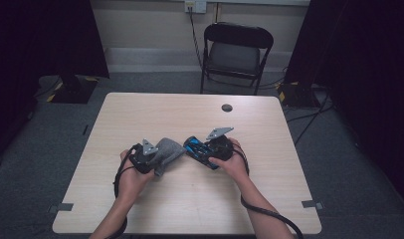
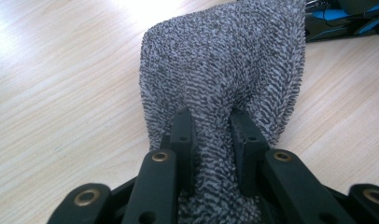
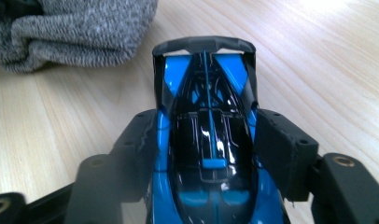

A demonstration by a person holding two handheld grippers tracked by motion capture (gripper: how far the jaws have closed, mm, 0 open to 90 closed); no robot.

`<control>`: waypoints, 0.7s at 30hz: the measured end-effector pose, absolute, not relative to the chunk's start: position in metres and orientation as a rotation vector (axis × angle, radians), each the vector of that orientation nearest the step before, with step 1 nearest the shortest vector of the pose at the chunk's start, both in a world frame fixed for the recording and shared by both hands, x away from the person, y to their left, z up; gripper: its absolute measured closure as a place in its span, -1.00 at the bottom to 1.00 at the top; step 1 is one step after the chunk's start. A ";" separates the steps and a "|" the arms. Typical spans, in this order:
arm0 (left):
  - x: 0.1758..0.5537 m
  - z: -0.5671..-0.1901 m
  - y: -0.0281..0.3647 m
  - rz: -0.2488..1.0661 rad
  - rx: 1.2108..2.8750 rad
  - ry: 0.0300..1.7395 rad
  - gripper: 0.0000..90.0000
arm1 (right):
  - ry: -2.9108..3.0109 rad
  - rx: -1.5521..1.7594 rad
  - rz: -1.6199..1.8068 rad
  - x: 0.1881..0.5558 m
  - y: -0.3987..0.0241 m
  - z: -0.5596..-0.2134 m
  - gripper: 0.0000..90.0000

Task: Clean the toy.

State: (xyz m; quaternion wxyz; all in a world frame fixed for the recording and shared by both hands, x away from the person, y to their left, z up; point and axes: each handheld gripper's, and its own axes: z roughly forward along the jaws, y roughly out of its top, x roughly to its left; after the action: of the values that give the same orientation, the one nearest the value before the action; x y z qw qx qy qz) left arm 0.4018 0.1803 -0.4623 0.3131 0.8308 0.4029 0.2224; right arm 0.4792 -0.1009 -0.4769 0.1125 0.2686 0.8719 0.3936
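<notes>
The toy car (image 3: 208,154) lies lengthwise between the right gripper's (image 3: 208,135) fingers, which press its flanks, nose toward the grey sock (image 2: 225,70) just ahead, its end clamped by the left gripper's (image 2: 211,135) fingers.

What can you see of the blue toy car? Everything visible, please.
The blue toy car is a glossy, plastic-looking racing model, bright blue with a black cockpit, black stripes and a dark wing at its far end. It lies near the middle of the wooden table, lengthwise between the jaws of the right gripper, whose pads press its flanks. Its wing end points toward the grey sock, apart from it.
</notes>
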 end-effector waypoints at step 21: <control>0.410 -0.472 0.171 0.591 2.244 1.084 0.64 | 2.572 0.810 1.115 0.484 -0.098 -0.477 -0.09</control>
State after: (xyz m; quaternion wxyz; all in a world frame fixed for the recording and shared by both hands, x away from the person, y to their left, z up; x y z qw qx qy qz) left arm 0.4100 0.1712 -0.4716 0.2860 0.8396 0.4055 0.2210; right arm 0.4838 -0.0979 -0.4773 0.1114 0.2759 0.8759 0.3798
